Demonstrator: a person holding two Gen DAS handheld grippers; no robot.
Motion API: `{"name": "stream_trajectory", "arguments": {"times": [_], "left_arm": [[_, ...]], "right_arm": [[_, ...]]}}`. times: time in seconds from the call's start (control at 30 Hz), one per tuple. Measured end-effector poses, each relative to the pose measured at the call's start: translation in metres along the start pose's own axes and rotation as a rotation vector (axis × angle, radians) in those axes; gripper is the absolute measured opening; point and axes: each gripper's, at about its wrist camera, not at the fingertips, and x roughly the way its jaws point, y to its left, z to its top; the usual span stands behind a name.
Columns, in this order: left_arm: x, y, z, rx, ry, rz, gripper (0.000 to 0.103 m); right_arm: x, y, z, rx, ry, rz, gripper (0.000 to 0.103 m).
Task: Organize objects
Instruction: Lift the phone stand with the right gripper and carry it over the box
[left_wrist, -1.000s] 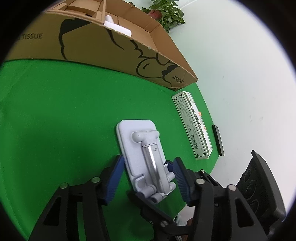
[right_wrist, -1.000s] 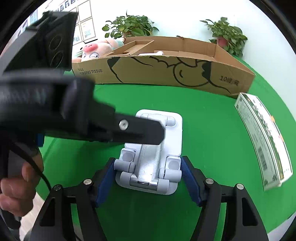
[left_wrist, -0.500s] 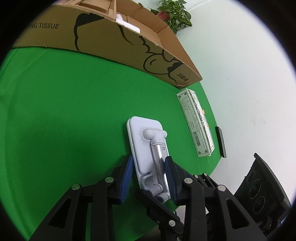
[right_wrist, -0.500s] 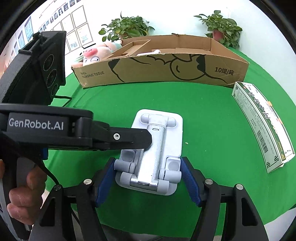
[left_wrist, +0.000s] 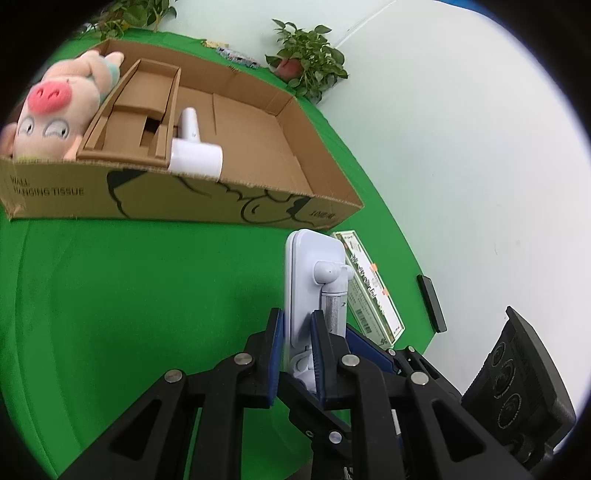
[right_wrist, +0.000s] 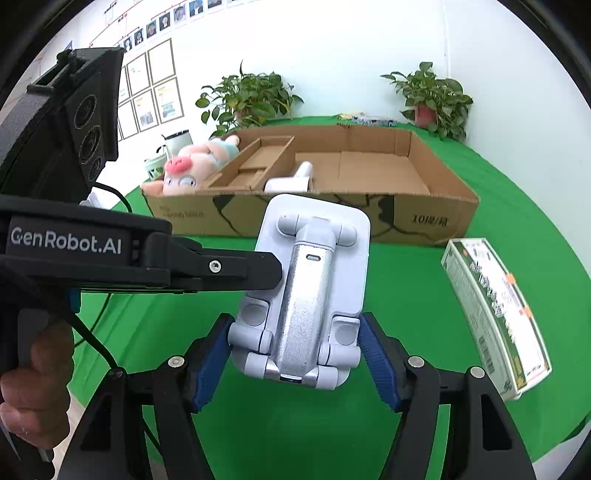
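A folded white phone stand with a silver arm is lifted above the green table. My left gripper is shut on its base plate, holding it on edge. In the right wrist view the stand is tilted up, and my right gripper has its blue pads against both sides of the stand's near end. The left gripper's black finger reaches in from the left and touches the stand. An open cardboard box stands behind, holding a pink plush pig, a white device and a cardboard insert.
A long green-and-white carton lies on the green table to the right, also in the left wrist view. A black flat object lies at the table's right edge. Potted plants stand behind the box by the wall.
The phone stand lay flat on the table; now both grippers have lifted it off the cloth and tilted it up. The left gripper closed on it. The box interior has come into view.
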Motion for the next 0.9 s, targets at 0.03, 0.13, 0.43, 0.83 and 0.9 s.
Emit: {"name": "stream_trajectory", "arguments": {"times": [0.03, 0.13, 0.43, 0.83, 0.9], "left_arm": [[-0.004, 0.000, 0.004, 0.001, -0.005, 0.001, 0.013], [-0.005, -0.004, 0.015, 0.005, -0.020, 0.004, 0.013], [-0.016, -0.022, 0.056, 0.052, -0.071, -0.007, 0.013], [-0.010, -0.018, 0.084, 0.037, -0.059, -0.001, 0.013], [-0.007, -0.018, 0.094, 0.040, -0.057, 0.004, 0.013]], "right_arm": [[-0.001, -0.001, 0.003, -0.002, -0.005, -0.003, 0.066], [-0.002, -0.001, 0.014, -0.009, -0.021, -0.014, 0.066], [-0.010, -0.005, 0.058, -0.028, -0.094, -0.036, 0.066], [0.005, -0.014, 0.088, -0.018, -0.090, -0.044, 0.066], [0.009, -0.014, 0.093, -0.013, -0.083, -0.039, 0.066]]}}
